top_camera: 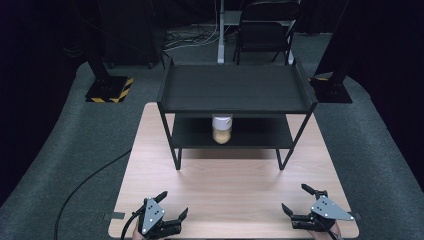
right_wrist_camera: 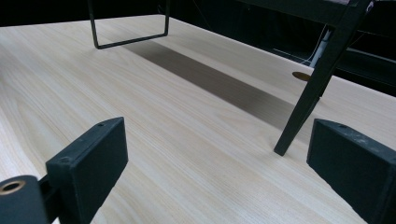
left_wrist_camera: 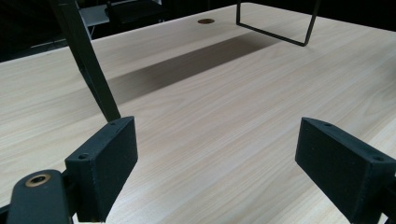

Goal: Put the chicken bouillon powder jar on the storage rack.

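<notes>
The fingers (left_wrist_camera: 100,168) of the left gripper (top_camera: 172,206) are spread wide over bare desk (top_camera: 230,190), nothing held between them. The right gripper (top_camera: 298,199) is likewise held wide apart near the desk's front edge. A jar (top_camera: 222,129), white-lidded and seemingly filled with something tan, is seen standing on the lower level of a black rack (top_camera: 235,87), well apart from both grippers.

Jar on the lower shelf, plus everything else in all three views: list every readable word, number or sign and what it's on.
None readable.
Jar: no legible label.
Black-and-yellow hazard stripes on the stand base: a marking, no text.
Both tongs and the table: no lettering.
</notes>
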Demonstrator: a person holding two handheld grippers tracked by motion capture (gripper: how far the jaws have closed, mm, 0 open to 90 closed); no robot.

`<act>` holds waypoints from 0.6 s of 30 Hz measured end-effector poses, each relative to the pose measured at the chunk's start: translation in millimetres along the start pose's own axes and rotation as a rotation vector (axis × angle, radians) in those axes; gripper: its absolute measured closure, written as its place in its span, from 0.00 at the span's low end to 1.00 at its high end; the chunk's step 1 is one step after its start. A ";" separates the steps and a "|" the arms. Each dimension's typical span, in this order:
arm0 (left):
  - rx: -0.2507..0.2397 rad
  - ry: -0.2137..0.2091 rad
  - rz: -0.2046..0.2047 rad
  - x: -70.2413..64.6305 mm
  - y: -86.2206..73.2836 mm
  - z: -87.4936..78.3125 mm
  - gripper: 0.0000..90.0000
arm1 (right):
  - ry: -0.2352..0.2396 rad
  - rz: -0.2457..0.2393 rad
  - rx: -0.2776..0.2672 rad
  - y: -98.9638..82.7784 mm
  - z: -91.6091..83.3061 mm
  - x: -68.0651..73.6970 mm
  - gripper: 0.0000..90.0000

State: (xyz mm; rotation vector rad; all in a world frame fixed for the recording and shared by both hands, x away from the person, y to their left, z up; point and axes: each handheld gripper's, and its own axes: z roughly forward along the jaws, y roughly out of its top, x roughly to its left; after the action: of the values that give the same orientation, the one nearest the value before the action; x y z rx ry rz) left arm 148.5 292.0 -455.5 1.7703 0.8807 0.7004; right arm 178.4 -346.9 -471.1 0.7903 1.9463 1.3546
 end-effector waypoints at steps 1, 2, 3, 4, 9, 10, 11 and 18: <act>0.000 0.001 0.000 -0.1 0.0 0.0 0.14 | 0.000 -0.001 0.000 0.1 -0.1 0.0 0.05; 0.003 0.000 0.000 0.2 0.1 0.1 0.14 | -0.001 -0.002 0.001 0.1 -0.1 0.1 0.05; 0.004 0.001 0.002 0.0 0.2 0.2 0.14 | 0.000 -0.002 0.001 0.2 -0.1 0.1 0.05; 0.004 0.001 0.002 0.0 0.2 0.2 0.14 | 0.000 -0.002 0.001 0.2 -0.1 0.1 0.05; 0.007 -0.003 -0.004 1.0 0.0 0.9 0.14 | -0.002 -0.003 0.002 0.3 -0.3 0.3 0.05; 0.008 -0.006 -0.005 1.4 0.1 1.4 0.14 | -0.002 -0.003 0.002 0.3 -0.3 0.3 0.05; 0.012 -0.007 -0.004 1.5 0.6 1.7 0.14 | -0.002 -0.005 0.003 0.3 -0.5 0.4 0.05; 0.025 -0.012 -0.002 1.9 2.1 3.8 0.14 | -0.005 -0.003 0.004 0.0 -1.5 0.2 0.05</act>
State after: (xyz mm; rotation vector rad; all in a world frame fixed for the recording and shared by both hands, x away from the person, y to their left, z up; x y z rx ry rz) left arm 153.1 291.0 -454.7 1.7939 0.8859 0.6797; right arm 177.1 -347.5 -470.7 0.7917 1.9461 1.3471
